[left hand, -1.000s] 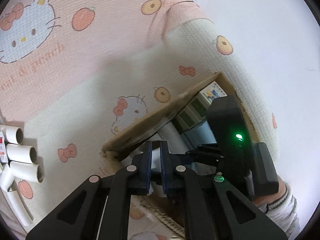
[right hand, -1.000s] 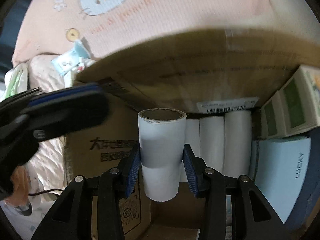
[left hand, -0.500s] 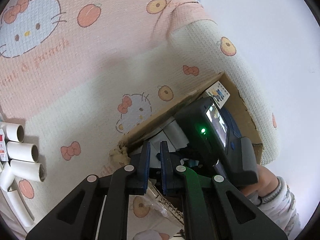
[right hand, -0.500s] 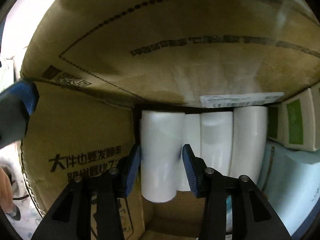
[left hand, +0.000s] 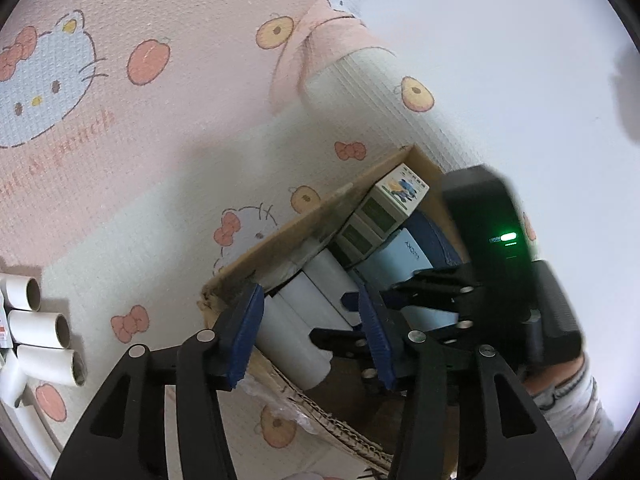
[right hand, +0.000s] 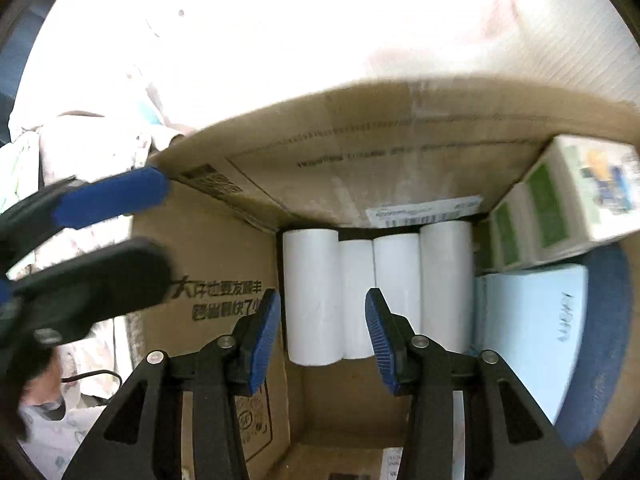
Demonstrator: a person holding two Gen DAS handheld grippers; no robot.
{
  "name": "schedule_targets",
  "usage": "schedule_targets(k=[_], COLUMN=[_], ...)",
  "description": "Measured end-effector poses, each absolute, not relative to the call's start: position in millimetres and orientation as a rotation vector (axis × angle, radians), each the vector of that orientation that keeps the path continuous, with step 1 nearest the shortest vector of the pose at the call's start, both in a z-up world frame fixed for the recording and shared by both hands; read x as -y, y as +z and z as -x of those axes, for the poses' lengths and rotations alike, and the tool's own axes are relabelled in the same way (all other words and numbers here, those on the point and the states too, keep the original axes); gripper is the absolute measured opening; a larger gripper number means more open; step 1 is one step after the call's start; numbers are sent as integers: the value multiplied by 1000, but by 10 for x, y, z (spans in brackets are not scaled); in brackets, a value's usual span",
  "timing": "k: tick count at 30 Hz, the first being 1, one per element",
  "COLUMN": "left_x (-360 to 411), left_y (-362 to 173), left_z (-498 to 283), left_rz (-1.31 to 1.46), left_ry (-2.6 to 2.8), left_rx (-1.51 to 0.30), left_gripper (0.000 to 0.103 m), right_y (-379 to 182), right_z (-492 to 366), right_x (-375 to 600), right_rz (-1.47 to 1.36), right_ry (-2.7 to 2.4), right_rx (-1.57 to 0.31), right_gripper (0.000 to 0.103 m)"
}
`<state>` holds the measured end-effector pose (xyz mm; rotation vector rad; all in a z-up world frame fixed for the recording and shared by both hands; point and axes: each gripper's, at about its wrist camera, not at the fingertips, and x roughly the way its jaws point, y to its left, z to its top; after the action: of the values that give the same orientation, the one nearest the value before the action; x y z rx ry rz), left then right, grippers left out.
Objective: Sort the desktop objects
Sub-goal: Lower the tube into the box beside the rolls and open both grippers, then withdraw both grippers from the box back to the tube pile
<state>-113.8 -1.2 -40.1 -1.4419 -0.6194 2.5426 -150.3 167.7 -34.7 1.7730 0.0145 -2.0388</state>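
Note:
A cardboard box [right hand: 360, 140] lies open on the Hello Kitty sheet; it also shows in the left wrist view [left hand: 280, 240]. Several white paper tubes [right hand: 312, 296] stand side by side against its back wall. My right gripper [right hand: 320, 332] is open and empty, just in front of the leftmost tube, not touching it. My left gripper [left hand: 312, 336] is open and empty above the box's left corner. Several more white tubes [left hand: 40, 328] lie on the sheet at the far left of the left wrist view.
In the box, green and white cartons [right hand: 560, 208] and a pale blue box [right hand: 532, 328] on a dark blue item fill the right side. The other gripper's blue finger [right hand: 112, 196] reaches over the box's left wall. White wall lies behind.
My right gripper has let go of the white tube, which now stands with the others, and has drawn back. My left gripper has opened from shut.

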Motion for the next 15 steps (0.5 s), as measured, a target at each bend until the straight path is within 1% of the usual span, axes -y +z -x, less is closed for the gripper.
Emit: schedule_targets(k=[5, 7, 8, 9, 13, 15], left_x=[32, 66, 75, 94, 185, 226], left_y=[-379, -363, -360, -360, -380, -384], left_z=[1036, 988, 964, 945, 853, 777], left_rz=[1382, 1338, 1335, 1334, 1299, 1284], left_ry=[2566, 2573, 2576, 2583, 2572, 2577], left_rx=[626, 635, 636, 641, 678, 696], left_gripper=[53, 32, 10, 5, 5, 5], right_y=[-139, -97, -97, -76, -34, -74], right_z=[1354, 1317, 1326, 1302, 1131, 1067], right_x=[-1708, -1752, -1652, -1640, -1650, -1581], right_rz=[-1745, -1757, -1773, -1774, -1746, -1735], right_ry=[-2136, -2151, -2165, -2182, -2269, -2292], right_rx=[-104, -130, -141, -153, -283, -311], right_gripper=[42, 42, 42, 42, 42, 42])
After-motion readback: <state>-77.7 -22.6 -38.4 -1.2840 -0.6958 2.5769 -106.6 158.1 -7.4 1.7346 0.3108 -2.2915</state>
